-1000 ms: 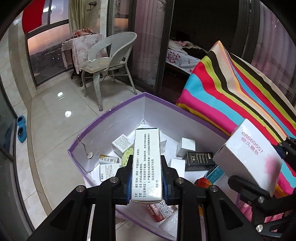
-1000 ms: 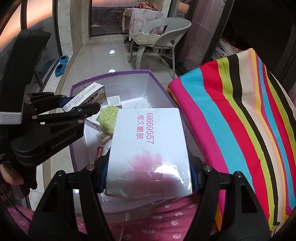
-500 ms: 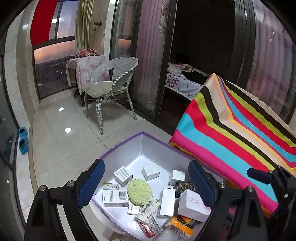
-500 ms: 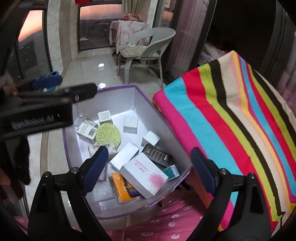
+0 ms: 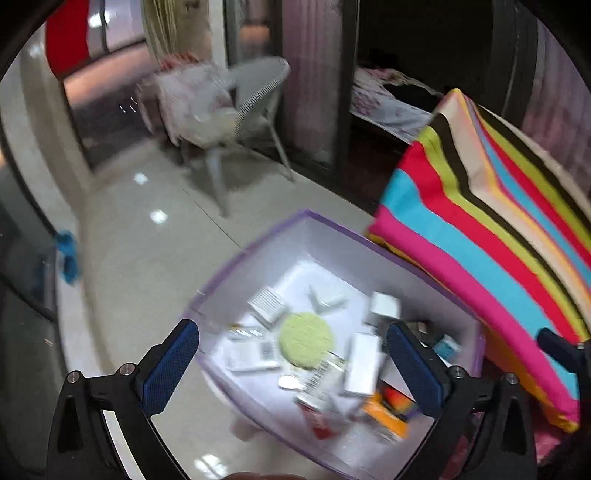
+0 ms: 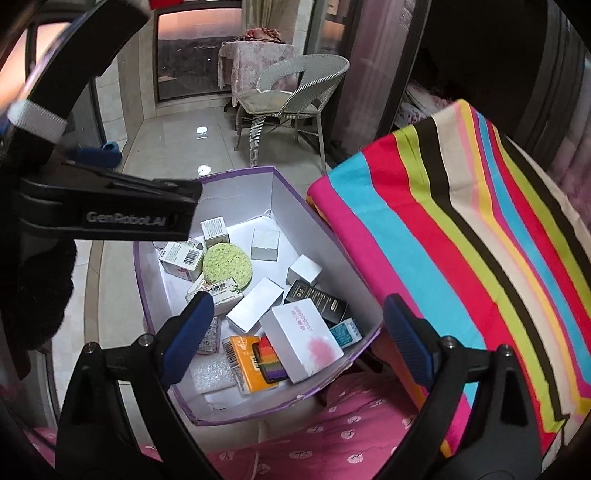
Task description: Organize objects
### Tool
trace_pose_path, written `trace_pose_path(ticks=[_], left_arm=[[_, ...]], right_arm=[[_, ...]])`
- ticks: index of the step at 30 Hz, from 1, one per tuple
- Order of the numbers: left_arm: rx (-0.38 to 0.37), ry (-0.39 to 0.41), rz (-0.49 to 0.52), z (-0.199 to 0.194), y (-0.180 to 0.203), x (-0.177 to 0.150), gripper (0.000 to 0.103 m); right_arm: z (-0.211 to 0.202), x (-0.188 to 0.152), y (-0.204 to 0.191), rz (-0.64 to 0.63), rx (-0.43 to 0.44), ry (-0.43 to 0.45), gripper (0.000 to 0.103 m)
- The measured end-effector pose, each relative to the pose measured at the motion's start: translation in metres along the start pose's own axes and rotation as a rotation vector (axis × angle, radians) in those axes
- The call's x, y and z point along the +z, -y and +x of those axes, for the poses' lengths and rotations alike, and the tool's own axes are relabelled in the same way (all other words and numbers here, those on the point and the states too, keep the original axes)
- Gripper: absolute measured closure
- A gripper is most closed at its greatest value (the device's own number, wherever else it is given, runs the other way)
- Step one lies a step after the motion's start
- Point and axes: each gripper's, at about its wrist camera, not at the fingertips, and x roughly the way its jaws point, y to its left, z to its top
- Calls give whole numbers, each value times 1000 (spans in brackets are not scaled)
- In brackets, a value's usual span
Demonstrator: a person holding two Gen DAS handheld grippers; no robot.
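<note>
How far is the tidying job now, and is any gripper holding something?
Many small boxes, among them the white box with pink print, already lie in the purple-edged box. The left gripper and right gripper have just opened and hold nothing. No loose items show outside.

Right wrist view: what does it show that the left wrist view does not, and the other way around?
Only the right wrist view shows the pink patterned cloth under the box's near end, and the print on the white box with a pink flower. Only the left wrist view, which is blurred, shows the red cloth hanging top left. Both show the purple-edged box, the green round sponge, the wicker chair and the striped cloth. In each, its own gripper is open and empty.
</note>
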Motion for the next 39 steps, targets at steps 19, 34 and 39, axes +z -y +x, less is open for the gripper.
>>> trace_pose_path(ticks=[19, 34, 39], left_arm=[[-26, -68, 3, 22, 5, -9, 0], [-31, -115, 14, 35, 11, -16, 0], [-2, -103, 20, 37, 14, -24, 1]], right_arm=[[2, -6, 7, 43, 23, -18, 9], [2, -10, 12, 56, 31, -28, 9], [2, -12, 14, 59, 30, -29, 9]])
